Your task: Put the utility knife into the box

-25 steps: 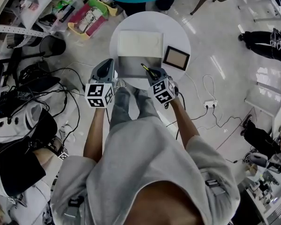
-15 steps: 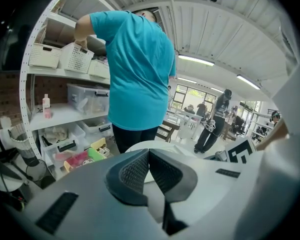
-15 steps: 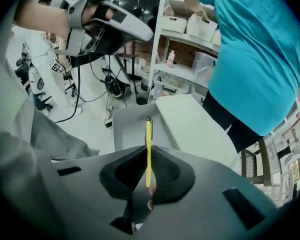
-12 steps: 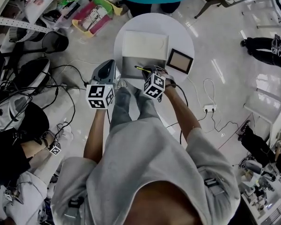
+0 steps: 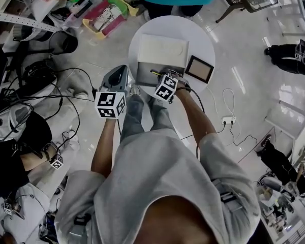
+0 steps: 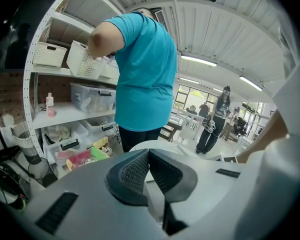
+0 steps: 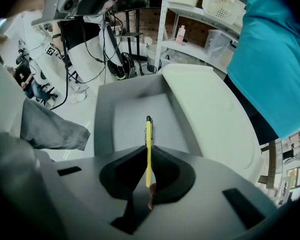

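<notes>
In the head view a yellow utility knife (image 5: 155, 73) is held over the open grey box (image 5: 146, 71) on the round white table (image 5: 203, 39). My right gripper (image 5: 162, 77) is shut on the knife. In the right gripper view the utility knife (image 7: 148, 143) sticks out edge-on past the jaws, pointing over the grey box (image 7: 132, 115) floor, with the right gripper (image 7: 148, 153) above the box's near wall. The box's white lid (image 7: 205, 111) lies open on the far side. My left gripper (image 5: 121, 70) hangs off the table's left edge; the left gripper (image 6: 149, 156) is shut on nothing.
A dark-framed panel (image 5: 200, 69) lies on the table right of the box. A person in a teal shirt (image 6: 145, 74) stands just behind the table. Shelves with bins (image 6: 65, 114) are at the left, and cables (image 5: 46, 93) cover the floor there.
My right gripper has carried the knife left and forward, from the box's right side to over its interior. The left gripper has hardly moved.
</notes>
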Demonstrator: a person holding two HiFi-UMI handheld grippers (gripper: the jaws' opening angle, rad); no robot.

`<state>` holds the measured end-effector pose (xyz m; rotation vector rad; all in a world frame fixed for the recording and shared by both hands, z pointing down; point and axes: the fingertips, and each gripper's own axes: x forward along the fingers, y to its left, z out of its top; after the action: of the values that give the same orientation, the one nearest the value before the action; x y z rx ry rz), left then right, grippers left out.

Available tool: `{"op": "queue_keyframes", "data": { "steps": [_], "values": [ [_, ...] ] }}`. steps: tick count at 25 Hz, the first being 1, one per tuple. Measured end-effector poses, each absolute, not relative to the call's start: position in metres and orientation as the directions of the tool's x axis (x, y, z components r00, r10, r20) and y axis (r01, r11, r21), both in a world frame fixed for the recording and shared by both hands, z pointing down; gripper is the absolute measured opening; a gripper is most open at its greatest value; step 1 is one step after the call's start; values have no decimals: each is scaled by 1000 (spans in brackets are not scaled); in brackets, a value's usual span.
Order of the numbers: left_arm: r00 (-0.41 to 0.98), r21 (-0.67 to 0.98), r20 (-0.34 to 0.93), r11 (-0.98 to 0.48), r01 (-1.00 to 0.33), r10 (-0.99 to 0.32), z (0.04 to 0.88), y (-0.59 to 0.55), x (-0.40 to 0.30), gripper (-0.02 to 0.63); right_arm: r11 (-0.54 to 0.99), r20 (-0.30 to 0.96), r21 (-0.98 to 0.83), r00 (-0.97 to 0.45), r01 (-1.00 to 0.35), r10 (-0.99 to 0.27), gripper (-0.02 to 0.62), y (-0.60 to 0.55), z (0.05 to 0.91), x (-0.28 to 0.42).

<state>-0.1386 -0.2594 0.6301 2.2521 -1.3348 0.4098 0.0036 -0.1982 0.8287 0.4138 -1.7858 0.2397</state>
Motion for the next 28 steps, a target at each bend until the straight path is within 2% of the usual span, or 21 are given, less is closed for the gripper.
{"op": "queue_keyframes", "data": {
  "steps": [8,19,28],
  "values": [
    [470,254,493,-395,-883,-732,639,-261,-150,20,917,977,20,-185,-399,-102,48,-194,850,0],
    [472,255,497,-398,-881,-728,639,-263,-146,20,906,971,-57,-234,-420,-48,51,-189,848,3],
    [479,253,490,-408,-877,-728,633,-264,-141,20,882,944,-26,-301,-471,-133,52,-195,815,4]
  ]
}}
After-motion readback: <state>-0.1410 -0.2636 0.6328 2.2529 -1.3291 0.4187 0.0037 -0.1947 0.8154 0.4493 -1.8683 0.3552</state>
